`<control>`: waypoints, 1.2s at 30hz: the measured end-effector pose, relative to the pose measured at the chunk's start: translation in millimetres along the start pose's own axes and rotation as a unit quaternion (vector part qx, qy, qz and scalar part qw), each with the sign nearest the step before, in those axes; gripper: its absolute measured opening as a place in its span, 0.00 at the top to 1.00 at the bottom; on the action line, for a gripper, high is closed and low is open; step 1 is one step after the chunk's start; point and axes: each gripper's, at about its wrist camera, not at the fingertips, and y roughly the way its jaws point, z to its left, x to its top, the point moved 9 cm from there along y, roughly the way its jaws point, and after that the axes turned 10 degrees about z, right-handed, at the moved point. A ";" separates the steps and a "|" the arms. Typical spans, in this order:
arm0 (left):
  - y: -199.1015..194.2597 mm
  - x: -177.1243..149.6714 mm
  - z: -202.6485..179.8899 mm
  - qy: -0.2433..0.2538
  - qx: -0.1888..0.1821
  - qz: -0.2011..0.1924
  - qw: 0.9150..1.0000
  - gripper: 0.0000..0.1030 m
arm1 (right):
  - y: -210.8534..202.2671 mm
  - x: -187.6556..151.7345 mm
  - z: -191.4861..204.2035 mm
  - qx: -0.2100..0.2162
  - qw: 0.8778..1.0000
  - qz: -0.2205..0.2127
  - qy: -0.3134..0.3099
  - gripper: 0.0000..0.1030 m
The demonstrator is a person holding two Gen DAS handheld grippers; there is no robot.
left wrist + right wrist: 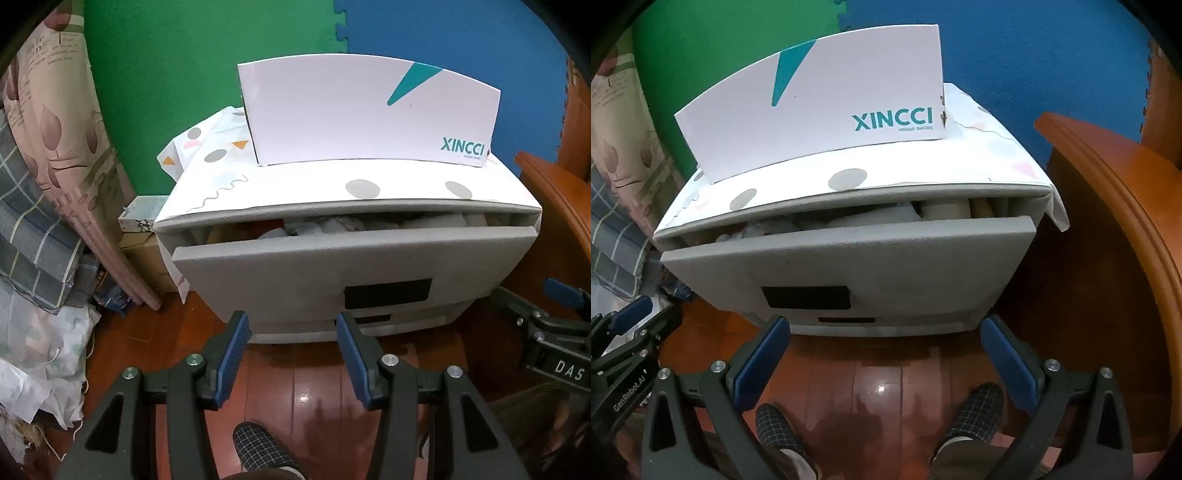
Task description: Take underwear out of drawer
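Note:
A grey drawer unit stands ahead, its top drawer [351, 266] [849, 258] pulled out a little. Pale folded clothes [325, 225] [849, 218] show in the gap; I cannot single out underwear among them. My left gripper [293, 325] hovers in front of the drawer front, low, its blue pads apart with nothing between them. My right gripper [884, 332] hangs beside it to the right, jaws spread wide and empty. Each gripper shows at the edge of the other's view: the right gripper [554, 332], the left gripper [628, 332].
A white XINCCI shoe box [369, 114] [820, 103] stands on the unit's patterned top cover [295, 188]. Bedding and bags [40, 221] pile up at left, an orange wooden piece of furniture [1115, 221] at right. A person's checked slippers [979, 410] stand on the wood floor below.

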 end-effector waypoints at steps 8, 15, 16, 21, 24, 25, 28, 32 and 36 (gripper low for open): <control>1.7 -0.2 1.1 -0.008 -0.001 0.002 1.000 0.51 | -6.6 -1.8 -3.5 -0.004 1.000 -0.009 -0.026 0.01; 3.6 -1.3 4.3 -0.012 -0.002 0.003 1.000 0.51 | -5.8 2.4 2.7 -0.027 0.999 -0.019 -0.041 0.01; 3.5 -1.5 3.9 -0.012 -0.002 0.003 1.000 0.51 | -5.6 2.4 2.9 -0.027 0.999 -0.018 -0.043 0.01; 3.4 -3.0 3.8 -0.011 -0.004 0.002 1.000 0.51 | -4.8 1.3 3.2 -0.014 0.999 -0.013 -0.039 0.01; 4.1 -4.0 4.3 -0.008 -0.003 0.002 1.000 0.51 | -2.4 -0.5 0.6 -0.013 0.999 -0.007 -0.031 0.01; 4.3 -3.5 3.5 -0.008 -0.003 0.003 1.000 0.51 | -2.4 -1.2 0.5 -0.012 0.999 -0.007 -0.030 0.01; 4.5 -3.8 3.5 -0.010 -0.004 0.003 1.000 0.51 | -2.7 -1.8 1.2 -0.015 0.999 -0.006 -0.032 0.01; 4.2 -3.4 3.3 -0.008 -0.003 0.003 1.000 0.51 | -0.6 -2.2 2.5 -0.017 0.999 -0.003 -0.035 0.01; 5.0 -3.1 2.7 -0.008 -0.003 0.004 1.000 0.51 | -0.8 -3.1 3.5 -0.020 0.999 -0.004 -0.039 0.01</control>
